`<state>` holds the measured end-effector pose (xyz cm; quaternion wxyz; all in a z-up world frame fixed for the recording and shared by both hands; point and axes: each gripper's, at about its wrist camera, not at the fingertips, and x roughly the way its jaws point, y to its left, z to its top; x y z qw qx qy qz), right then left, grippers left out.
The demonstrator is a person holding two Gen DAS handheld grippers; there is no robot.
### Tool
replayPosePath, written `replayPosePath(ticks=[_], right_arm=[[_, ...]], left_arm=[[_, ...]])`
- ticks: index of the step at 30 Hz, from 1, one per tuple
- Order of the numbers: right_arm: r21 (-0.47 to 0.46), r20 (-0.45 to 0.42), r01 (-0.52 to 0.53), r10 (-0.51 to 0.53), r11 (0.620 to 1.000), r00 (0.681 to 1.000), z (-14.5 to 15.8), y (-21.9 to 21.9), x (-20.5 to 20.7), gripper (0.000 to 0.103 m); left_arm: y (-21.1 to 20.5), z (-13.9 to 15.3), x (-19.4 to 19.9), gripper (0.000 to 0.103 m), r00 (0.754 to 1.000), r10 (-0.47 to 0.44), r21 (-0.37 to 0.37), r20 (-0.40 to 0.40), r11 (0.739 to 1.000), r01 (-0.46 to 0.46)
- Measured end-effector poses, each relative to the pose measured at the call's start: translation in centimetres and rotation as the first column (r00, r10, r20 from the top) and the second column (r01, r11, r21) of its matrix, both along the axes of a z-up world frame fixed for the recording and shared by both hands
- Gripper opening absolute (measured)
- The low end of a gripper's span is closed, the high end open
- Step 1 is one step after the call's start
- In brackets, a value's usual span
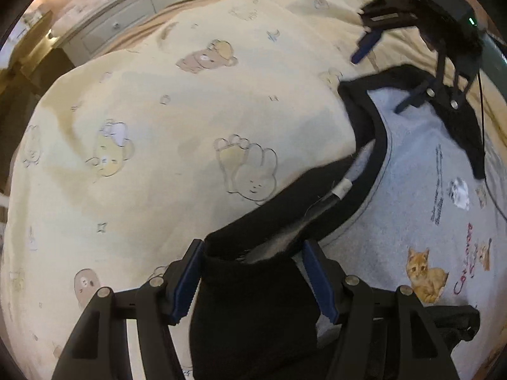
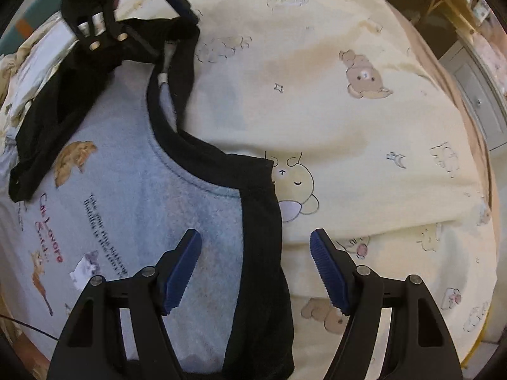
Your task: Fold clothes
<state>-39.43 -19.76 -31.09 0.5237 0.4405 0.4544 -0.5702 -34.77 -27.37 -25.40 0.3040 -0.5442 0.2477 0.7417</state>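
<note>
- Grey cat-print top with black trim (image 2: 133, 190) lies spread on my yellow bear-print bedspread (image 1: 158, 145).
- Left gripper (image 1: 253, 280) clenches the black shoulder fabric.
- Right gripper (image 2: 255, 267) hovers released, straddling the black sleeve band.

We identify the setting as a home bedroom. A bed (image 1: 158, 145) fills both views, covered by a cream bedspread (image 2: 364, 126) printed with cartoon bears and rabbits. A pale drawer unit (image 1: 117, 25) stands beside the bed, with wooden furniture (image 1: 25, 63) next to it.
</note>
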Motion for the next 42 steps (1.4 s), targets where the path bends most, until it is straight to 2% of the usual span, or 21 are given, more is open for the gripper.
replayPosePath(ticks=[2,3,4,5,6,7,10,13,17,19,22,27,31,33,35,37,39,42], right_arm=[[0.017,0.043,0.034,-0.035,0.999,0.998,-1.3,0.0,-0.5,0.076],[0.035,0.048,0.043,-0.045,0.998,0.998,-1.9,0.1,-0.6,0.074],[0.044,0.055,0.037,-0.039,0.998,0.998,-2.3,0.2,-0.2,0.066],[0.034,0.059,-0.001,-0.001,0.999,0.998,-2.3,0.3,0.7,0.031],[0.027,0.015,-0.044,0.044,0.999,0.999,-2.1,0.3,1.7,0.010],[0.021,-0.032,-0.072,0.073,0.997,0.997,-1.8,0.3,2.8,0.006],[-0.003,-0.058,-0.128,0.127,0.992,0.990,-0.1,0.9,4.7,0.005],[-0.044,-0.094,-0.136,0.131,0.990,0.987,3.1,2.1,4.8,0.004],[-0.058,-0.193,-0.133,0.119,0.989,0.974,7.2,3.3,4.1,0.004],[-0.057,-0.244,-0.133,0.115,0.989,0.963,9.1,3.7,3.8,0.003],[-0.032,-0.313,-0.121,0.105,0.992,0.944,10.9,2.9,3.3,0.003],[0.002,-0.421,-0.062,0.057,0.998,0.905,13.1,1.3,-0.5,0.003],[-0.045,-0.513,0.022,-0.042,0.999,0.857,16.0,0.3,-3.3,0.003],[-0.072,-0.499,0.060,-0.088,0.996,0.862,17.4,0.1,-3.9,0.003],[-0.092,-0.481,0.090,-0.123,0.992,0.868,18.5,0.0,-4.2,0.003],[-0.060,-0.449,0.066,-0.086,0.996,0.889,18.4,0.7,-2.8,0.003],[-0.029,-0.416,0.041,-0.050,0.999,0.908,18.2,1.3,-1.3,0.003],[0.016,-0.362,0.001,0.004,1.000,0.932,17.9,2.2,0.8,0.003]], left_arm=[[0.6,-0.4,0.4,0.063,1.000,-0.013,-0.022,-0.001,1.000,0.013],[0.9,-0.6,0.6,0.059,1.000,-0.021,-0.040,-0.011,0.999,0.021],[1.2,-0.7,1.0,0.033,0.999,-0.037,-0.061,-0.019,0.997,0.036],[1.4,-0.6,1.3,0.002,0.999,-0.048,-0.065,-0.016,0.997,0.047],[1.6,-0.6,1.6,0.002,0.998,-0.059,-0.069,-0.012,0.996,0.058],[1.8,-0.5,1.9,0.002,0.997,-0.071,-0.071,-0.009,0.995,0.070],[1.9,0.7,3.2,0.002,0.994,-0.108,-0.059,-0.006,0.992,0.107],[1.5,2.6,4.2,0.002,0.991,-0.129,-0.062,-0.045,0.990,0.126],[1.0,5.7,4.5,0.002,0.977,-0.152,-0.122,-0.148,0.983,0.135],[1.4,7.4,3.7,0.002,0.964,-0.139,-0.167,-0.227,0.981,0.102],[2.1,10.2,2.2,0.002,0.941,-0.132,-0.191,-0.310,0.979,0.074],[1.7,12.2,-1.1,0.002,0.902,-0.159,-0.309,-0.400,0.951,0.031],[2.5,13.3,-3.8,0.002,0.864,-0.166,-0.422,-0.475,0.905,-0.059],[2.4,14.3,-4.8,0.002,0.850,-0.147,-0.439,-0.506,0.892,-0.107],[2.4,14.9,-5.2,0.002,0.875,-0.101,-0.400,-0.473,0.910,-0.111],[3.2,14.4,-4.3,0.002,0.886,-0.152,-0.434,-0.439,0.899,-0.061],[3.9,13.7,-2.9,0.002,0.898,-0.179,-0.432,-0.401,0.902,-0.013],[4.4,13.7,-1.1,0.002,0.909,-0.166,-0.393,-0.382,0.919,0.003]])
